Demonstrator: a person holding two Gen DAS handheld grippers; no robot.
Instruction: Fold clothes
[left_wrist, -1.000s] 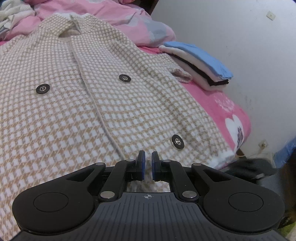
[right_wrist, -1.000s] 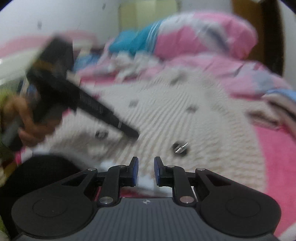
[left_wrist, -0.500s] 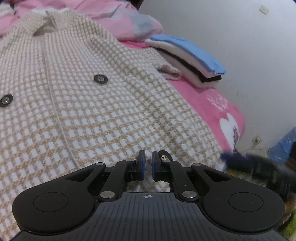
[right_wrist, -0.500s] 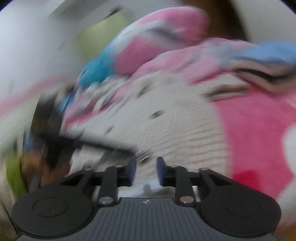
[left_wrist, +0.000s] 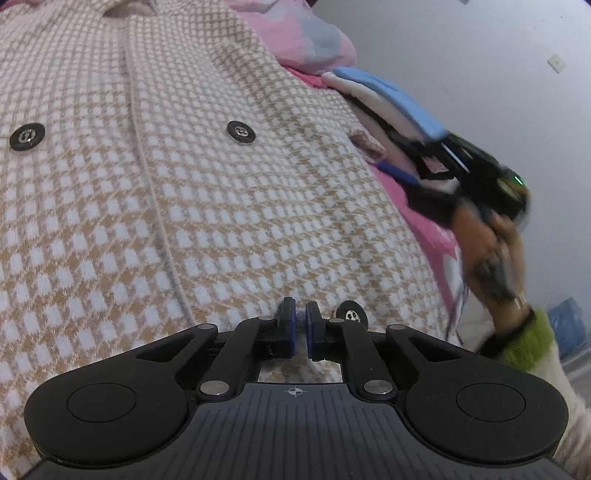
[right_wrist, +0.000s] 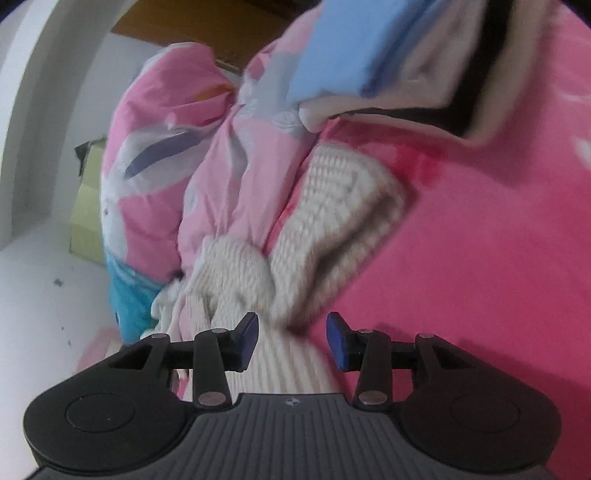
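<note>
Left wrist view. Coat (left_wrist: 221, 192): beige-and-white check, spread flat, front up, over a pink bed sheet (left_wrist: 424, 214). Three dark buttons on the coat: one at its left (left_wrist: 27, 137), one near the middle (left_wrist: 241, 132), one low down (left_wrist: 351, 314) just right of the left gripper (left_wrist: 300, 328). Left gripper: low over the coat's bottom part, blue pads drawn almost together with a thin slit between, nothing seen in them. Right of the coat, by the wall: a stack of folded clothes (left_wrist: 388, 99), blue piece on top, white and black under it. In front of the stack, blurred: the right gripper (left_wrist: 436, 173), held by a hand (left_wrist: 487, 251) with a green cuff (left_wrist: 524, 343).

Right wrist view. Right gripper (right_wrist: 291, 338): fingers spread wide, a bunched part of the coat (right_wrist: 295, 258) lying between and beyond them; contact with the pads cannot be told. The coat's sleeve (right_wrist: 347, 206) runs away over the pink sheet (right_wrist: 480, 240). Left of the coat: a crumpled pink quilt (right_wrist: 166, 155). Above the coat: the folded stack (right_wrist: 369, 55), blurred.
</note>
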